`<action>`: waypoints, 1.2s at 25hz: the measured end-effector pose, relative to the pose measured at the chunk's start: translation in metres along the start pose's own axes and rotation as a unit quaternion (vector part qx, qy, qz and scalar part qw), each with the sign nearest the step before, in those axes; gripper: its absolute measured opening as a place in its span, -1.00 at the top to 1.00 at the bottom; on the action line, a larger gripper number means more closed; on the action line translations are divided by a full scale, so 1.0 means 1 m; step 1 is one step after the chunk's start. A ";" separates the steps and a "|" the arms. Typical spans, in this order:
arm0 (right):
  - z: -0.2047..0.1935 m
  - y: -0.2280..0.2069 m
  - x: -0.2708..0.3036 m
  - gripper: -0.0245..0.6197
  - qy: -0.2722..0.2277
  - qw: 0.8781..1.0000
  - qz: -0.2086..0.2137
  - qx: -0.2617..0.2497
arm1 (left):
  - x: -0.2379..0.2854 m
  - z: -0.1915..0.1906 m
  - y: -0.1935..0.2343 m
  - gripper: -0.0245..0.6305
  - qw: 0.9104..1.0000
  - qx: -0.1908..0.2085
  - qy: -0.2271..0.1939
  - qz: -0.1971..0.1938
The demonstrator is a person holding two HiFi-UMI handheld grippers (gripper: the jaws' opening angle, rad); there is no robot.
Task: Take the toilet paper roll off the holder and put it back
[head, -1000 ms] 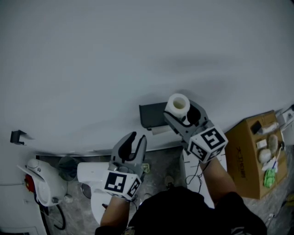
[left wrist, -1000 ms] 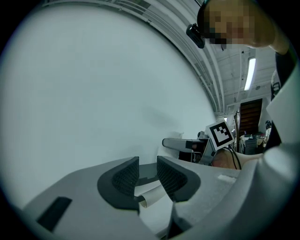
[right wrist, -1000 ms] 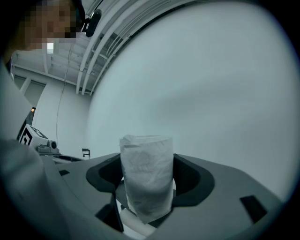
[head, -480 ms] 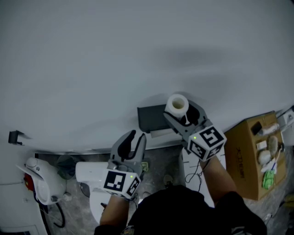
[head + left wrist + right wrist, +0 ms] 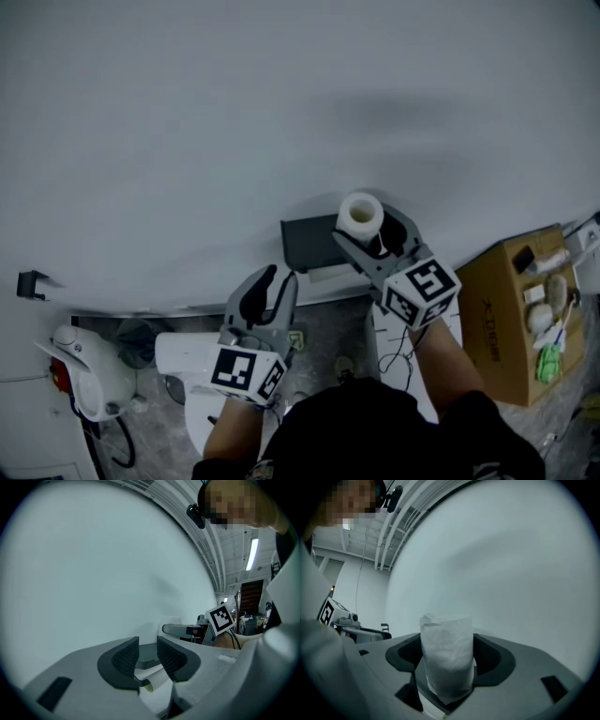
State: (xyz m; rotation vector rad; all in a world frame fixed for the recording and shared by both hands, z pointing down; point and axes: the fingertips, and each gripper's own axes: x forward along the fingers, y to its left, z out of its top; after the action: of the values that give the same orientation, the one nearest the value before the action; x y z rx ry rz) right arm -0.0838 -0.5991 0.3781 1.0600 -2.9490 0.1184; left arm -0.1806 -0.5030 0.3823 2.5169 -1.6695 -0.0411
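1. R gripper (image 5: pixel 373 232): jaws wide, clamped on the toilet paper roll (image 5: pixel 446 653), which stands upright between the pads.
2. L gripper (image 5: pixel 267 295): jaws part-open, nothing in them, held lower.
3. Roll is off the holder (image 5: pixel 307 239), just beside it, near the wall (image 5: pixel 281 112).
4. Risk: soft roll may crush or slip in the grip. Poor aim could miss the holder, esp. w/ L gripper idle.

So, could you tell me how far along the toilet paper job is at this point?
Done: the toilet paper roll looks to be off the holder. In hand: the right gripper grips it upright, just beside the holder. Left: setting it back on the holder. The left gripper is open and empty, lower down.
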 end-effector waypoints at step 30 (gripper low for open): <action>0.014 0.096 -0.091 -0.03 -0.016 0.995 -0.097 -0.001 | -0.105 0.002 -0.021 0.61 0.997 -0.027 -0.017 -0.073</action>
State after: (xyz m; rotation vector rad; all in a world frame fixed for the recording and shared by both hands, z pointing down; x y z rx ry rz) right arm -0.0744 -0.4683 0.3543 1.3519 -2.8533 0.0976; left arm -0.2028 -0.3987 0.3733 2.6073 -1.4714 -0.1422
